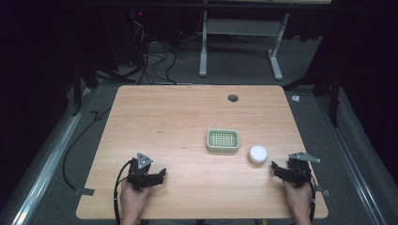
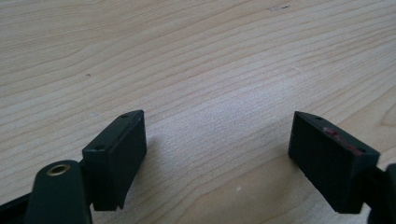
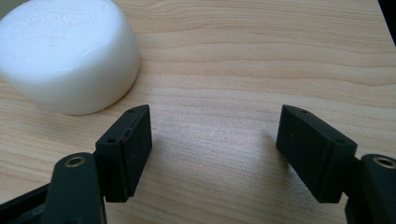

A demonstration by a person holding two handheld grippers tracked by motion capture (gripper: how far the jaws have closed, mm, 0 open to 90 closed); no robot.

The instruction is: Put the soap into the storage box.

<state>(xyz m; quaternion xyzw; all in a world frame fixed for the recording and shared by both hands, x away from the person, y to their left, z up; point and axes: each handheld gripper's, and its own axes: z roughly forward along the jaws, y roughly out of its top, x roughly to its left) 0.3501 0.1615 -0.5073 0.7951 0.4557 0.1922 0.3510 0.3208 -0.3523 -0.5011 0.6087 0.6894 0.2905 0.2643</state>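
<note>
A white bar of soap (image 1: 257,154) lies on the wooden table (image 1: 187,122), just right of a pale green slatted soap dish (image 1: 222,140). My right gripper (image 1: 273,168) rests low near the table's front right, open, with bare wood between its jaws. In the right gripper view the soap (image 3: 65,56) sits just beyond and left of the left jaw, and the right gripper (image 3: 215,149) holds nothing. My left gripper (image 1: 163,173) rests at the front left, also open. In the left gripper view the left gripper (image 2: 217,158) has bare wood between its jaws.
A dark round grommet hole (image 1: 233,98) sits near the table's far edge. Beyond the table stand a white frame (image 1: 239,42) and tangled cables (image 1: 150,56) on the grey floor. A person's hands (image 1: 133,199) hold both grippers from the front edge.
</note>
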